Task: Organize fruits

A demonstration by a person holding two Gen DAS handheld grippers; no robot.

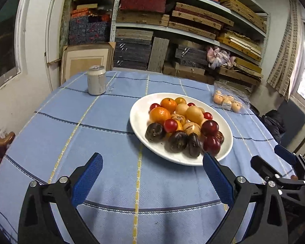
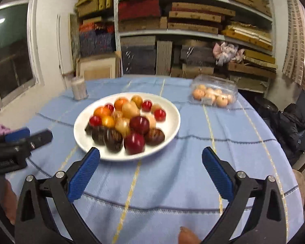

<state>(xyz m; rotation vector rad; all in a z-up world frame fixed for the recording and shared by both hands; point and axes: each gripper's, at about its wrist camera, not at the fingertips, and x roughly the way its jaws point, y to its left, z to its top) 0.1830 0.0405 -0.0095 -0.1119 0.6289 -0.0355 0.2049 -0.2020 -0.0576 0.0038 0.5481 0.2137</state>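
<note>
Both tongs, left (image 1: 152,174) and right (image 2: 150,172), gaped empty short of the plate (image 2: 81,134); best approach: straddle one top fruit, squeeze gently.

left wrist view: low above the tabletop (image 1: 103,142), facing forward along the left tool (image 1: 152,162) toward the shelves (image 1: 172,26); plate (image 1: 138,120) near, right of centre; right tool (image 1: 274,158) at right edge. right wrist view: same height and heading, set further right; plate (image 2: 81,126) left of centre, blurred; left tool (image 2: 28,135) at left edge. shared: plate, can (image 1: 96,80), clear box (image 1: 229,97), shelves.
</note>
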